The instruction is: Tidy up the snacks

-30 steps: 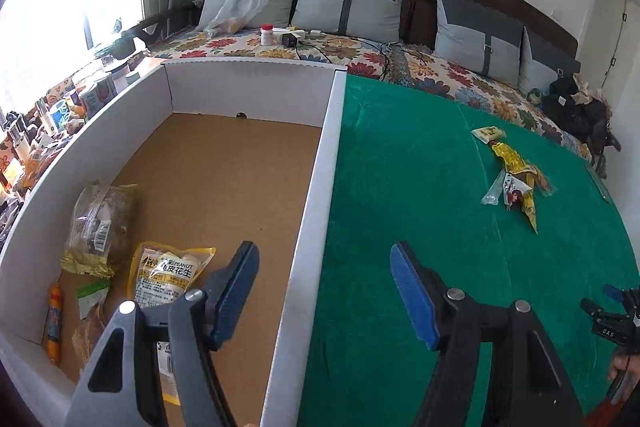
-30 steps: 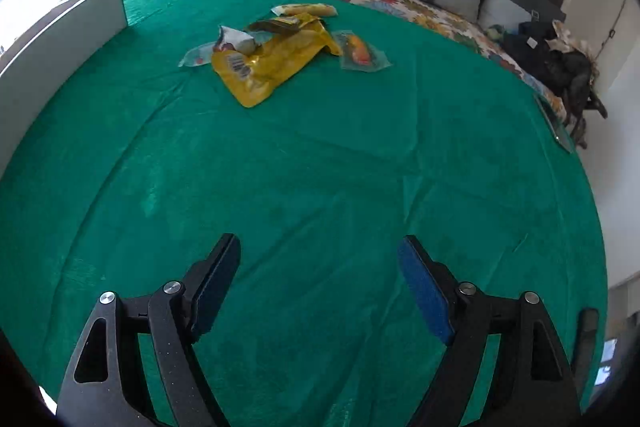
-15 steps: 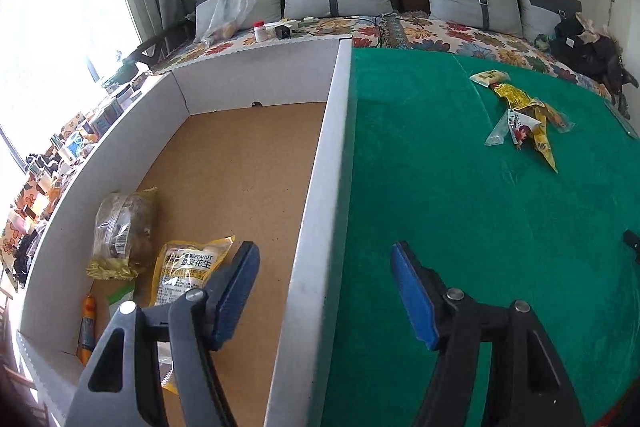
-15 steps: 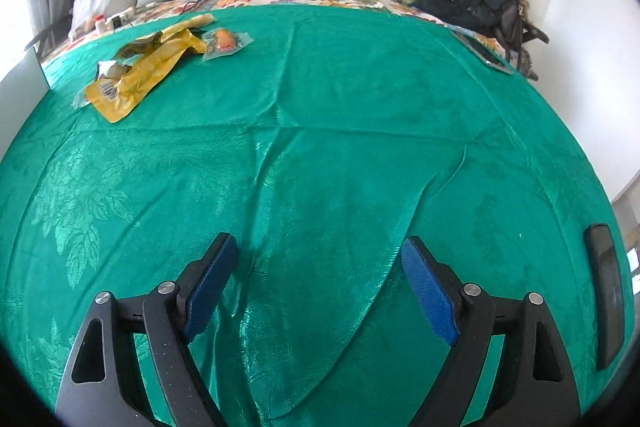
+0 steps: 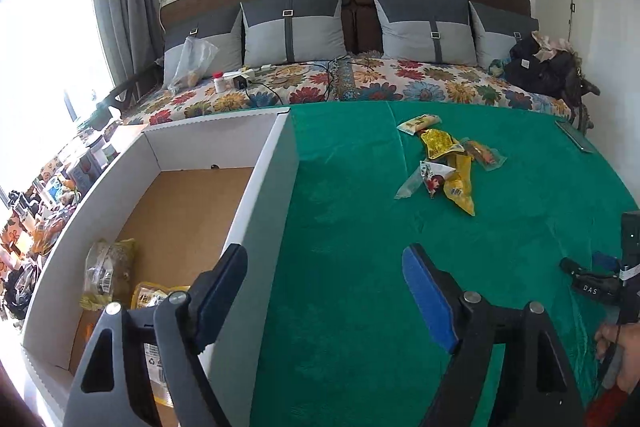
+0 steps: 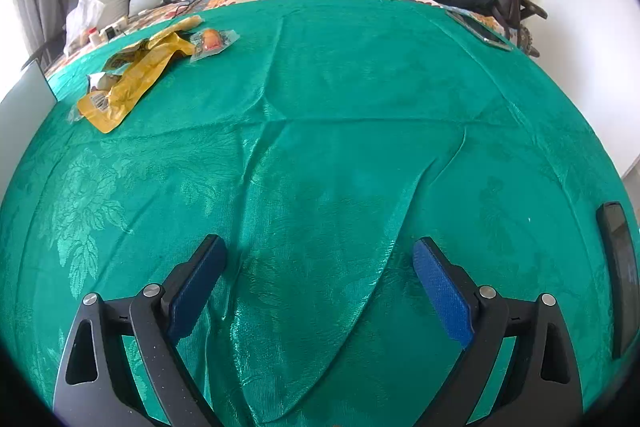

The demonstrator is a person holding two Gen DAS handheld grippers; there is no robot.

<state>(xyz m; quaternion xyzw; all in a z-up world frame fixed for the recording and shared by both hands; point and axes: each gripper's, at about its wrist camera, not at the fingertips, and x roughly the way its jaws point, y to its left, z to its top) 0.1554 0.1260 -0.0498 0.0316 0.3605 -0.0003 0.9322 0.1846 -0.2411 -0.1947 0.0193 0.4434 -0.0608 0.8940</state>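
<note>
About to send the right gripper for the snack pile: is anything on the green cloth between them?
Nothing visible. Only bare, wrinkled green cloth lies between the open right gripper and the snack pile at far left; the box wall stands beyond it.

right hand-held gripper (image 6: 320,283): jaws just widened, nothing between | snack packets (image 6: 140,75): far left on green cloth (image 6: 360,107)

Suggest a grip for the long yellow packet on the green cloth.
Probably take the yellow packet by its near barcode end, from above. It lies flat, and that end juts clear onto the green cloth, while the far end is tangled with other snacks.
</note>
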